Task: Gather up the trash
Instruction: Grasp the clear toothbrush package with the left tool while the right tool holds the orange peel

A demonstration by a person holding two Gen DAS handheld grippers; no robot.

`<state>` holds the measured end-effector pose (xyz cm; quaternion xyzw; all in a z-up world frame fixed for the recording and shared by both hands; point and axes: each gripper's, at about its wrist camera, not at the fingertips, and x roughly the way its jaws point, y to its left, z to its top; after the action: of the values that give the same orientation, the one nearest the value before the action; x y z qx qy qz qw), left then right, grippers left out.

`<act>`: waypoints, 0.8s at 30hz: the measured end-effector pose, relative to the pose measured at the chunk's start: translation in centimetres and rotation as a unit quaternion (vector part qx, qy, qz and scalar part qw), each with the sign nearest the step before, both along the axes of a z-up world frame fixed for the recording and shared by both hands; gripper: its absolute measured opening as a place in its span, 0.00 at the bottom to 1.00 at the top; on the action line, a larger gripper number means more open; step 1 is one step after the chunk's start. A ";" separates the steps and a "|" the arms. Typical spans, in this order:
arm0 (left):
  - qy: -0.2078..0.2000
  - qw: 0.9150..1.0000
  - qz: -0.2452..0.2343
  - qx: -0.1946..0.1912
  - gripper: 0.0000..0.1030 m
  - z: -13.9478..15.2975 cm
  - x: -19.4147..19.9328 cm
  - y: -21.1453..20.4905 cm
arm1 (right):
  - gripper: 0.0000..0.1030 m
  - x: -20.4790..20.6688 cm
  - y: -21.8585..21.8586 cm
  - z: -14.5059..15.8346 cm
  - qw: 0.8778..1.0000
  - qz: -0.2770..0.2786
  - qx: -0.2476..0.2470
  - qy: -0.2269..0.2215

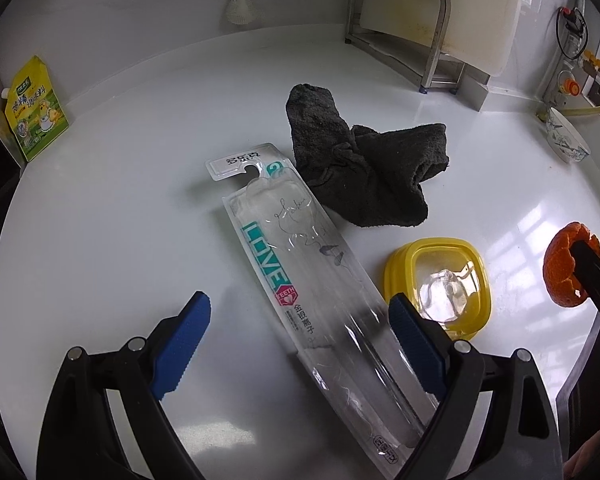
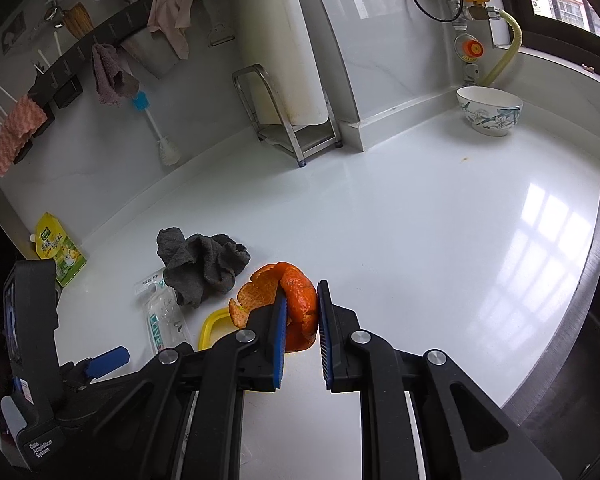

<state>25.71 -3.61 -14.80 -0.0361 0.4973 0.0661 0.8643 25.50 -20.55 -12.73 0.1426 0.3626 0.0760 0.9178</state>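
A clear plastic toothbrush package printed "LOVE" lies flat on the white counter. My left gripper is open, with one blue finger on each side of the package's lower half. My right gripper is shut on an orange peel and holds it above the counter. The peel also shows at the right edge of the left wrist view. The package appears small in the right wrist view.
A dark grey cloth lies just beyond the package. A yellow-rimmed clear lid sits to its right. A yellow-green pouch leans at the far left. A steel rack and a patterned bowl stand at the back.
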 end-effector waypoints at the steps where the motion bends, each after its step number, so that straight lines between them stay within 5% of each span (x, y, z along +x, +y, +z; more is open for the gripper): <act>1: 0.003 1.000 0.001 -0.002 0.86 -0.2 0.0 -0.1 | 0.13 -0.1 0.0 0.0 1.000 -0.001 0.000 0.000; 16: -0.005 1.000 0.022 0.002 0.95 -0.8 -0.4 0.6 | 0.13 -0.9 0.1 0.1 1.000 -0.006 0.004 0.000; 24: -0.001 1.000 0.008 -0.002 0.65 -0.6 -1.1 1.5 | 0.13 -1.1 0.7 0.1 1.000 -0.005 0.006 0.001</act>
<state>24.65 -2.13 -15.39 -0.0414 0.4962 0.0717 0.8643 24.36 -19.85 -12.65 0.1503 0.3625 0.0736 0.9168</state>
